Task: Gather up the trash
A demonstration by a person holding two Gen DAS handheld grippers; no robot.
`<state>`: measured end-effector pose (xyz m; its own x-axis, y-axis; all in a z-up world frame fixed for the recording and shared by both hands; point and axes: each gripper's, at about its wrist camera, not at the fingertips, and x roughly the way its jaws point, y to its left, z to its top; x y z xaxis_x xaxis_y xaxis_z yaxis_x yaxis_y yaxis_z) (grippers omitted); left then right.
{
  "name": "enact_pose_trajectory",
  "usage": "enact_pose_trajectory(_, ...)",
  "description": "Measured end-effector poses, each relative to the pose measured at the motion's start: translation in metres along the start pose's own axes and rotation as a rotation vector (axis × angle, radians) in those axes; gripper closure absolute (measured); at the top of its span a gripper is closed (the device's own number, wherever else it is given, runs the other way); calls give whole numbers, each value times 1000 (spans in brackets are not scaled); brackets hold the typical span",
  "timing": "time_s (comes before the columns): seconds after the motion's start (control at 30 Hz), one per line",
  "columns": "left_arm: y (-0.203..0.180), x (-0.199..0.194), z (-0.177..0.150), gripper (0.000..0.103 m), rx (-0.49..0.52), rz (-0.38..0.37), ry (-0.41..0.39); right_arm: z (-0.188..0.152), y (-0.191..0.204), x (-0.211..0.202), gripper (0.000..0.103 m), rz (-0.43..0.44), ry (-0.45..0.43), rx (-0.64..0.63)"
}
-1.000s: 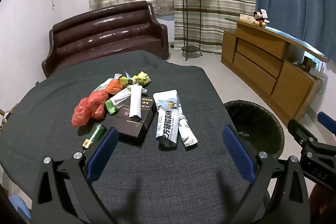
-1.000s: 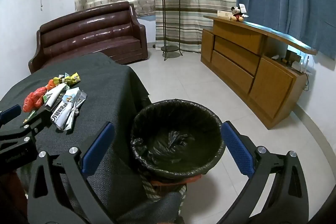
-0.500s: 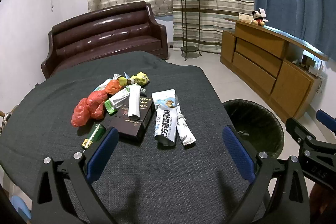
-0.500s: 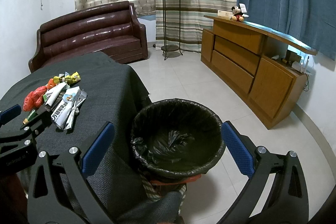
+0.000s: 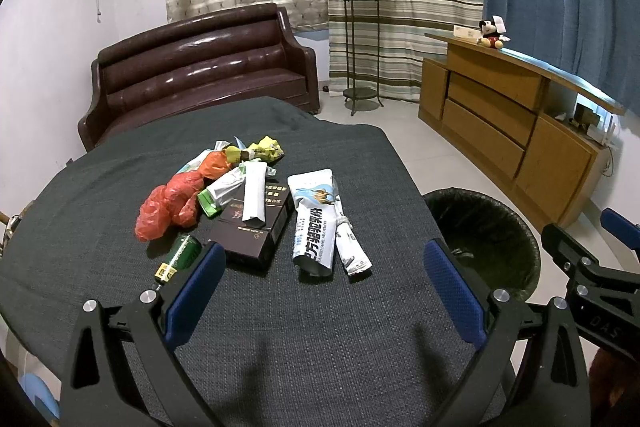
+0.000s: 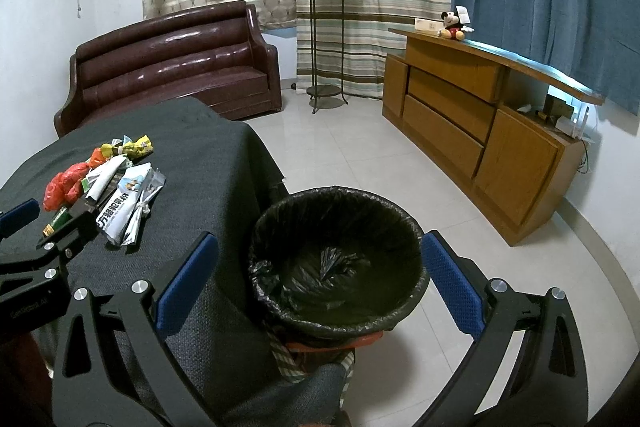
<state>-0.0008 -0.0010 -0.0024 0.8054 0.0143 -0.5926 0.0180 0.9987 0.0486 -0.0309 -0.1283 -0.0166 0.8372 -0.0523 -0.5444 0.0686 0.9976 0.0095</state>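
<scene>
A heap of trash lies on the dark cloth table (image 5: 320,327): a red plastic bag (image 5: 168,205), a dark box (image 5: 252,227), a white and blue pouch (image 5: 314,223), a green tube (image 5: 182,253) and a yellow wrapper (image 5: 266,151). My left gripper (image 5: 320,291) hovers open over the table's near side, short of the heap, holding nothing. A bin with a black liner (image 6: 340,259) stands on the floor right of the table. My right gripper (image 6: 316,291) is open above the bin and holds nothing. From the right wrist view the heap of trash (image 6: 108,187) lies to the left.
A brown leather sofa (image 5: 200,75) stands behind the table. A wooden sideboard (image 5: 512,131) runs along the right wall, with a plush toy (image 5: 490,33) on top. A metal plant stand (image 5: 360,47) stands by the striped curtains. Tiled floor (image 6: 360,155) lies between table and sideboard.
The left gripper has drifted slightly, so the trash heap sits a little higher and further off in its view. The right gripper has barely moved. Both stay open.
</scene>
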Motion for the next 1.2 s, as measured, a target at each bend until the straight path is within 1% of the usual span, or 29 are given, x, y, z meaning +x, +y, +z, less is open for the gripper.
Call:
enact_pose_trajectory(0.37,-4,-2,-1,6,2,0,4,1,1,-1,4,0,4,0)
enact_pose_trajectory(0.47,-4,-2,-1,6,2,0,4,-6,0,4,4,1,4,0)
enact_pose_trajectory(1.2,-4,-2,-1,6,3,0,6,-5,0,5,4,0,9,0)
